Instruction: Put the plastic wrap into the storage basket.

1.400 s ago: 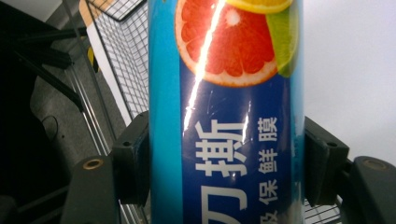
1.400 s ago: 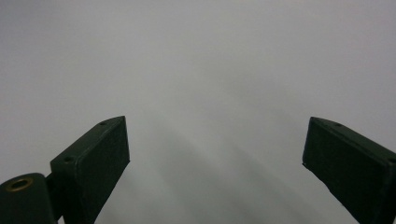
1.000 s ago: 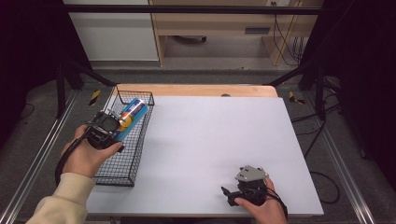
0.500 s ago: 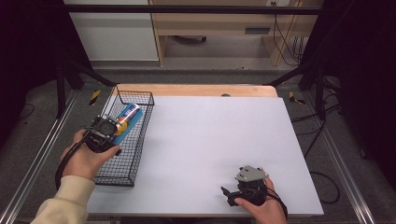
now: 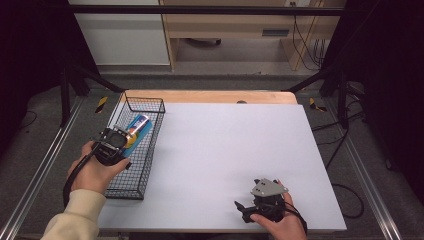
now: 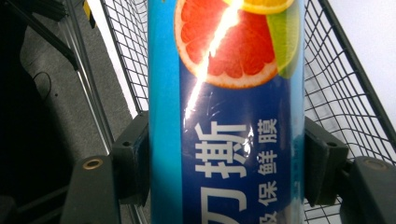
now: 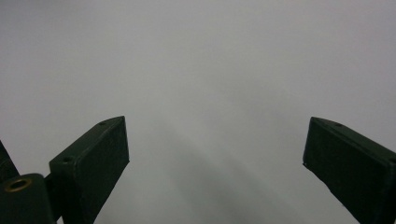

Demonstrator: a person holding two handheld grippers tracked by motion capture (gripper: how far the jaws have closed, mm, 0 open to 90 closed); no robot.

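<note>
**Bright tabletop, dark surround**

In the high view, even overhead light whitens the pale grey table surface, while the floor and both side edges fall into near-black. A streak of white glare runs down the glossy blue cylindrical package with citrus print, which is sharp close up. The right gripper view is soft, hazy grey.

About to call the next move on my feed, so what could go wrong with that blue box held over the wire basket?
1. The left gripper pinches the glossy blue box only by its narrow sides, so it could slip or swing.
2. The box hangs close above the wire basket, so an end might catch on the mesh.
3. The right gripper rests open and far across the table, too far to steady anything.
</note>
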